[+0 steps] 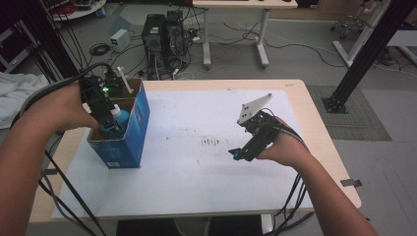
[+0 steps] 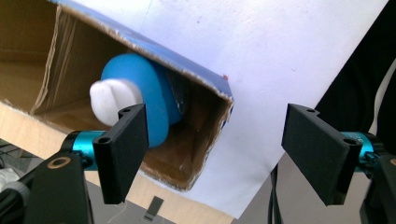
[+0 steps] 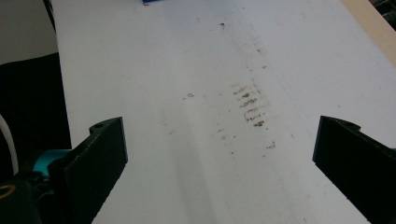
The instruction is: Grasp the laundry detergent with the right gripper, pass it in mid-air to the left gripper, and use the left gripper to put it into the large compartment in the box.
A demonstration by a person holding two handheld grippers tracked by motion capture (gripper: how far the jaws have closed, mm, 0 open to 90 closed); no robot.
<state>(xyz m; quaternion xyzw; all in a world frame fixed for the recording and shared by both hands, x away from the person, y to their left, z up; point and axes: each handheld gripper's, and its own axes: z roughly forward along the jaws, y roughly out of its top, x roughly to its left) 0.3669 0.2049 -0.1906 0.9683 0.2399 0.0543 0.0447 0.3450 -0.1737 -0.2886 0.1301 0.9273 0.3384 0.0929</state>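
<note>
Lying inside the open blue box [image 1: 129,129], the blue bottle [image 2: 147,95] with its white cap [image 2: 112,100] looked already delivered. My left hand-held gripper [image 1: 109,122] hung over it, jaws apart and gripping nothing. My right hand-held gripper [image 1: 242,153] waited wide open and empty above the counter [image 1: 196,172].
</note>
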